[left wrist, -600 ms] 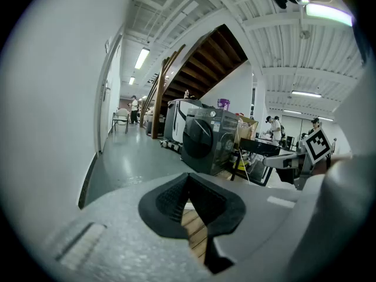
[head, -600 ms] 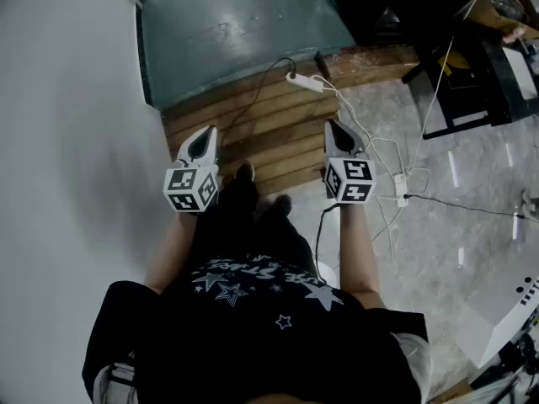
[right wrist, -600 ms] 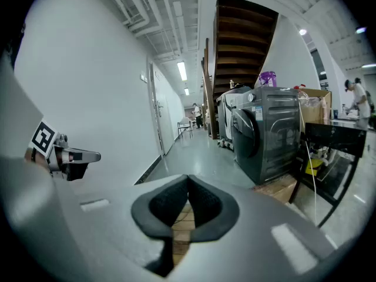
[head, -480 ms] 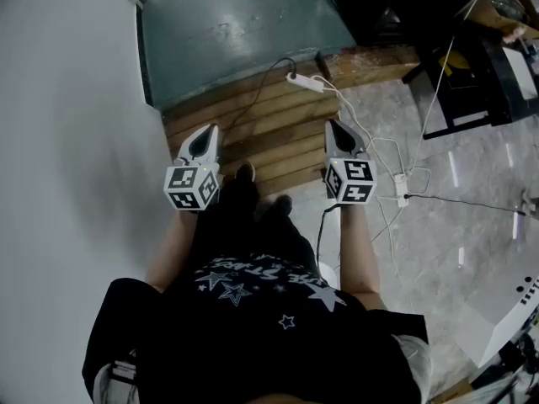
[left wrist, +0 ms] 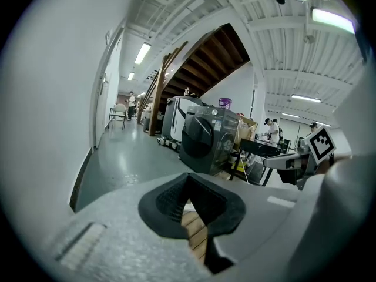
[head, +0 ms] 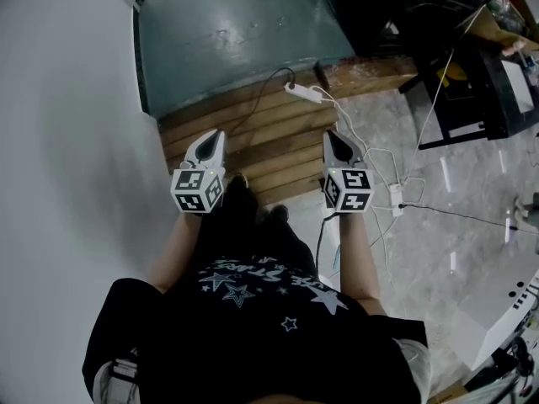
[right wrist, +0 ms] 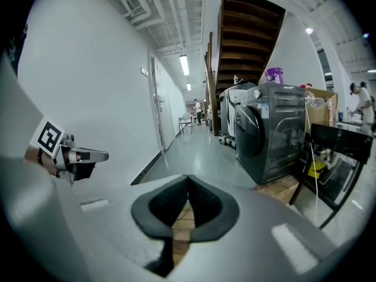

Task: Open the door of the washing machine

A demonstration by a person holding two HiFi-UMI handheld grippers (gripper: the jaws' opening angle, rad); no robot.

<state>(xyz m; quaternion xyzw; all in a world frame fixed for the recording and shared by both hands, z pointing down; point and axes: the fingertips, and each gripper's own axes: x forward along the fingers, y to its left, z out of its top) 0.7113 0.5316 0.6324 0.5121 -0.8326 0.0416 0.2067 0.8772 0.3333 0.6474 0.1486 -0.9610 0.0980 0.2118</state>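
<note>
The washing machine (right wrist: pixel 267 134) is a dark grey front-loader standing ahead to the right, with its round door (right wrist: pixel 245 129) closed. It also shows in the left gripper view as the washing machine (left wrist: pixel 205 137), well beyond the jaws. In the head view my left gripper (head: pixel 217 135) and right gripper (head: pixel 330 135) are held side by side at waist height above a wooden pallet (head: pixel 269 129). Both are shut with nothing between the pads, as seen at the left gripper (left wrist: pixel 188 178) and the right gripper (right wrist: pixel 188 181). Neither is near the machine.
A white wall (head: pixel 67 141) runs along the left, and a grey-green floor (head: pixel 236 32) lies ahead. A white power strip (head: pixel 305 93) and cables (head: pixel 396 196) lie on the pallet and floor to the right. A black table frame (head: pixel 472 91) stands at the far right.
The head view has shifted slightly, so the pallet sits a little lower in frame. Both grippers keep their pose and stay shut.
</note>
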